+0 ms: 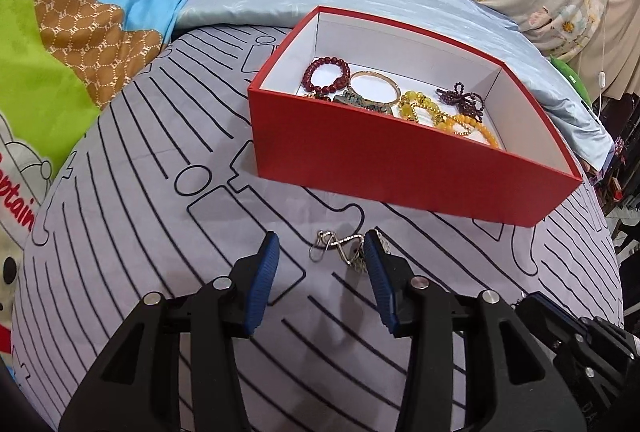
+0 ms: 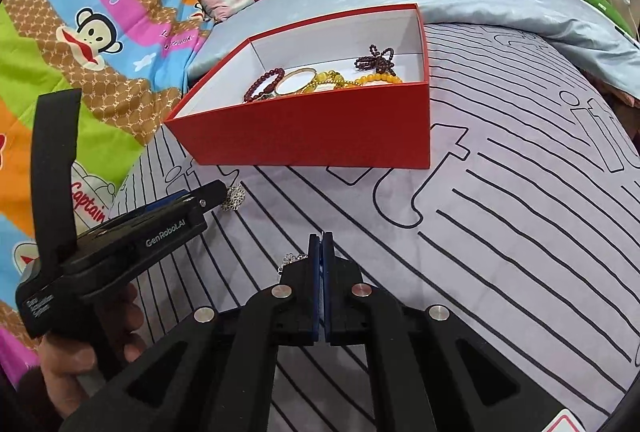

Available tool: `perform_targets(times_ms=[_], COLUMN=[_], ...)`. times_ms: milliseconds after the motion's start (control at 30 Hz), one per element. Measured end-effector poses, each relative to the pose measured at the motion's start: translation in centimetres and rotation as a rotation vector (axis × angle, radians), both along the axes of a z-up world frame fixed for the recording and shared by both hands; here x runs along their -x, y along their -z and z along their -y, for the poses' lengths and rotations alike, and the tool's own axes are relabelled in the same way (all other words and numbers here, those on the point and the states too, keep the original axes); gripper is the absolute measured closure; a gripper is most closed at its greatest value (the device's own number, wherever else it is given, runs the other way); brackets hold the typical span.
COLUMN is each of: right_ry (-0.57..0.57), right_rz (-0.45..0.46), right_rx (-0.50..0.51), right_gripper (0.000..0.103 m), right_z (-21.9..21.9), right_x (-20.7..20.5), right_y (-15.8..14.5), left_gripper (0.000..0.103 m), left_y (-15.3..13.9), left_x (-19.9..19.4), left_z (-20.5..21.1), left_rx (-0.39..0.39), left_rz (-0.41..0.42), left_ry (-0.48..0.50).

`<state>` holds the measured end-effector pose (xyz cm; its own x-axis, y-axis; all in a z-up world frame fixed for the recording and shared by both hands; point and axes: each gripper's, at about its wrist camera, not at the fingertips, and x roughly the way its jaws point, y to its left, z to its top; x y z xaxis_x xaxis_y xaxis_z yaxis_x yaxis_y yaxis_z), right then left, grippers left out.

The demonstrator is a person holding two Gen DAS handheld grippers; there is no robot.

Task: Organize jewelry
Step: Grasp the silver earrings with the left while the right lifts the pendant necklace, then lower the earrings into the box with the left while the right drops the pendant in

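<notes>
The right gripper (image 2: 321,244) is closed above the striped sheet (image 2: 500,232) (red box (image 2: 312,128) of bracelets (image 2: 264,82) beyond).

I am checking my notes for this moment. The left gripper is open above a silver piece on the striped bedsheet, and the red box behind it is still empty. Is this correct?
Not quite. The red box is not empty: the left wrist view shows a dark red bead bracelet, a gold bangle and yellow beads inside. The rest holds: the left gripper is open above the silver piece on the striped bedsheet.

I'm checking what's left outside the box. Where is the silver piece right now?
In the left wrist view, the silver piece lies on the striped bedsheet between the open left gripper's fingertips, in front of the red box.
</notes>
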<state>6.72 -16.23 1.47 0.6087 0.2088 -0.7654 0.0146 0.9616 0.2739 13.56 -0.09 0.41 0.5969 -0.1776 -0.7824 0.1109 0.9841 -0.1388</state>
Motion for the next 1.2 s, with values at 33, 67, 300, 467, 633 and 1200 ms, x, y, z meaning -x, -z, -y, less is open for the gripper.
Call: perform_targets(times_ms=[33,67,300,467,633,1200], right_ry=[0.002,0.004,0.008,0.005,0.004,-0.003], right_rz=[-0.001,-0.002,-0.005,0.004,0.028,0.18], right_rx=[-0.004,-0.007,-0.012,-0.009,-0.01,-0.008], right_gripper=[0.101,0.101,0.101,0.101,0.101,0.101], right_z=[0.1,0.2,0.5,0.5,0.4,0.7], right_x=[-0.1,-0.1,-0.5,-0.3,0.2,1.5], right_y=[0.0,0.1,0.3,-0.3,-1.5,-8.2], left_gripper=[0.064,0.067,0.089,0.1,0.1,0.1], left_y=[0.1,0.1,0.2,-0.8,-2.1,-8.2], left_x=[-0.2,-0.2,0.2,0.9,2.1,5.5], left_z=[-0.1,0.0,0.4,0.5,0.7,0.5], left_rx=[0.007,0.006,0.013,0.034,0.049,0.086], left_rz=[-0.002,0.008,0.021,0.045,0.064,0.139], left_ry=[0.001,0.006,0.031,0.042,0.064,0.092])
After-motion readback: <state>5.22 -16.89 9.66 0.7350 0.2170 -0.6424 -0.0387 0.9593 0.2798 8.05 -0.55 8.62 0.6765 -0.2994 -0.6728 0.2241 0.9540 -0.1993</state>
